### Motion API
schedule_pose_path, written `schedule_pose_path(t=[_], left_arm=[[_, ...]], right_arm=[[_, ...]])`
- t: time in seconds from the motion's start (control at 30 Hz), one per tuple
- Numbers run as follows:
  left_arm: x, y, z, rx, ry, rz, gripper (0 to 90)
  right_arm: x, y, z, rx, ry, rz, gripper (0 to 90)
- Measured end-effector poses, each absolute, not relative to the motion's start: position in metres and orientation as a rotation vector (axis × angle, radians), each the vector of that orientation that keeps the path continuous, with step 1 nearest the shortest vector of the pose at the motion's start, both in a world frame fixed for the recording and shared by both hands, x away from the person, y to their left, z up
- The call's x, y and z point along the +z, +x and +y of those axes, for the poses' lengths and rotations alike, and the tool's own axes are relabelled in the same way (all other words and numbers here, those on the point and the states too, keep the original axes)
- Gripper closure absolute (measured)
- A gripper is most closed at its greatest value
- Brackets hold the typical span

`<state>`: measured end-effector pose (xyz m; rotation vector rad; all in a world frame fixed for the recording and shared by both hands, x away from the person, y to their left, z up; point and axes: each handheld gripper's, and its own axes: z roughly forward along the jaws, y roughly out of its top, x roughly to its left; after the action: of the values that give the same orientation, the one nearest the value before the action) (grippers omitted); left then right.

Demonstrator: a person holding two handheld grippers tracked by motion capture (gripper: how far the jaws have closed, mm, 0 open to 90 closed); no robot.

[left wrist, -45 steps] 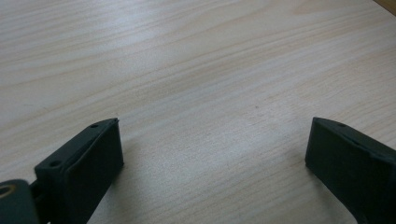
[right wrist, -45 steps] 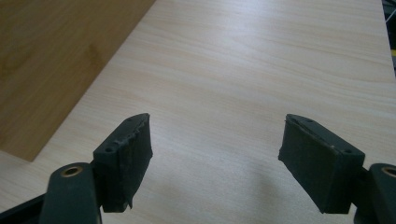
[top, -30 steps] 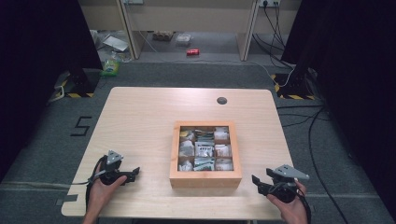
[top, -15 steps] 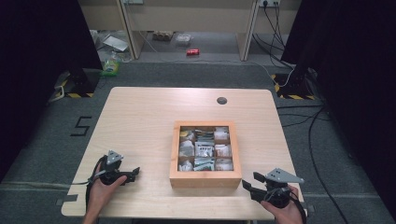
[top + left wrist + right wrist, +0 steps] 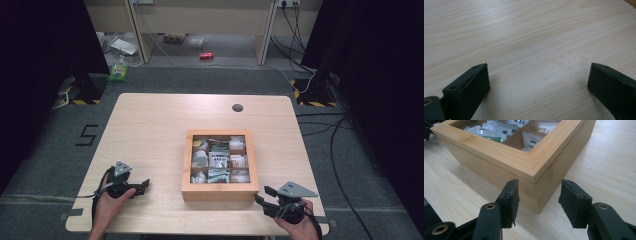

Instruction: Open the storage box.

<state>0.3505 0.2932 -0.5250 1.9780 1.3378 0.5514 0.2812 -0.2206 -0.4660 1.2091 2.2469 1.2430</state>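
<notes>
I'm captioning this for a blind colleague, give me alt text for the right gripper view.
A light wooden box with a glass-windowed lid shows its near corner between two black gripper fingers, which stand apart without touching it. White and green packets fill its compartments, on a pale wooden table.

The square wooden box with a clear glazed lid [image 5: 524, 162] has a smooth, matt, honey-toned frame with fine grain, and its pane gives a faint sheen over the glossy plastic-and-paper sachets [image 5: 494, 131] inside. Under the box, the pale wood-grain table top [image 5: 529, 37] looks smooth with a soft satin finish. Beside the box's corner, the right gripper [image 5: 537, 200] has matt black plastic jaws faced with rough, rubbery pads [image 5: 571, 202].
</notes>
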Motion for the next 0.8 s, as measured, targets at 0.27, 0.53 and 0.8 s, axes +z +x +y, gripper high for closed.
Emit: schedule_pose_path(t=[0.27,0.53,0.8], left_arm=[[-0.525,0.3505,0.2932,0.552,1.977,1.338,3.4],[-0.525,0.3505,0.2932,0.552,1.977,1.338,3.4],[-0.525,0.3505,0.2932,0.552,1.978,1.338,3.4]], right_arm=[[-0.4693,0.2844,-0.2156,1.258,1.195,2.246,55.6],[-0.4691,0.285,-0.2104,1.305,1.188,2.246,57.7],[-0.4684,0.2836,-0.212,1.334,1.203,2.227,58.6]])
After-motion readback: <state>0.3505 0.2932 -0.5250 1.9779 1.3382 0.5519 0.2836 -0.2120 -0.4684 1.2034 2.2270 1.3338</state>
